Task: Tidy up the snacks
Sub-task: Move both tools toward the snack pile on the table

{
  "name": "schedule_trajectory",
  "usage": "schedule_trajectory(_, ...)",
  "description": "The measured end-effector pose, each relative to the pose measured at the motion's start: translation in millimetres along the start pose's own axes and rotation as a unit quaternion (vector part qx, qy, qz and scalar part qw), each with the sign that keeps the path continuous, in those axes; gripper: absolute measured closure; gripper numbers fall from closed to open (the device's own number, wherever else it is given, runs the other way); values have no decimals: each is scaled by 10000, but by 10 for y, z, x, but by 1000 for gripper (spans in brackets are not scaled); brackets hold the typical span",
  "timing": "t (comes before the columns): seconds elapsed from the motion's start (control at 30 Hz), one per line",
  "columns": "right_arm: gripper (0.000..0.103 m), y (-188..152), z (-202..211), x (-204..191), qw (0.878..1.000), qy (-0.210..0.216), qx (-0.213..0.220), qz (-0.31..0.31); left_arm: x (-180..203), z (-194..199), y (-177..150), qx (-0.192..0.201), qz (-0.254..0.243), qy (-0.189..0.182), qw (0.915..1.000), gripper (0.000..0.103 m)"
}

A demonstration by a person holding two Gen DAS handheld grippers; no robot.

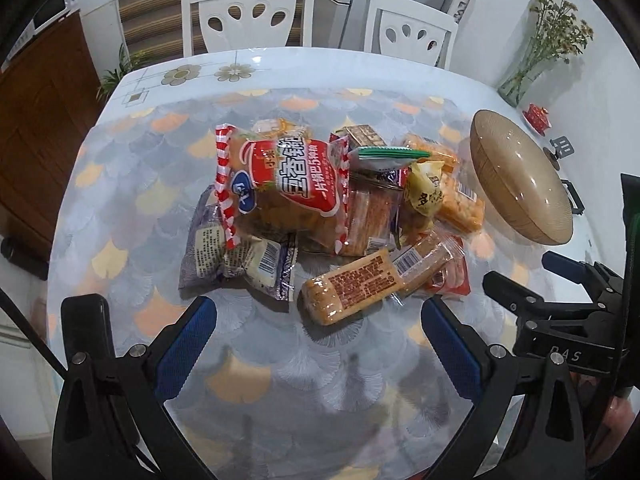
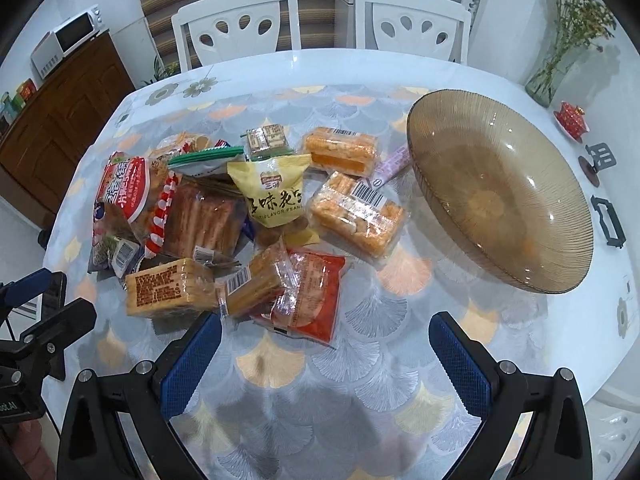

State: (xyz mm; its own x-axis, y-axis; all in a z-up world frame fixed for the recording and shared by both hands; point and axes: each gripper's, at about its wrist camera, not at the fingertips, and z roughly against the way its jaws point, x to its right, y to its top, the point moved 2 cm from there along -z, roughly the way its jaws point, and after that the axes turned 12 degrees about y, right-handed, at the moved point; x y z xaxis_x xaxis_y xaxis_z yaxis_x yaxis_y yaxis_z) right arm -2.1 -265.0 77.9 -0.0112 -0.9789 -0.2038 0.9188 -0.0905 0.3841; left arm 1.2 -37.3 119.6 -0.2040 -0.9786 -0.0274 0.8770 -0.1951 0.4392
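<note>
Jumbled heap of crinkly wrapped snacks (image 2: 248, 216) beside a ribbed amber glass bowl (image 2: 500, 184); left claw (image 1: 318, 344) and right claw (image 2: 326, 356) both agape, empty.

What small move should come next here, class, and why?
Probably lower the right gripper onto the red packet just ahead of it. Both grippers are open and hold nothing, the bowl is empty, and all the snacks lie in a heap on the table. That packet lies at the heap's near edge, on the bowl's side. The left gripper can wait.

"FLAVOR PEAN" on yellow peanut bag (image 2: 272, 196), "DAS" on right gripper (image 1: 566, 356)
</note>
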Motion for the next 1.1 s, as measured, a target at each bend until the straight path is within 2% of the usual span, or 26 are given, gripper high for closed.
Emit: schedule_trajectory(1.1,0,24,-169,-26,9997,13,-250,-18,57,-182,7,-73,-199,26,9998,1)
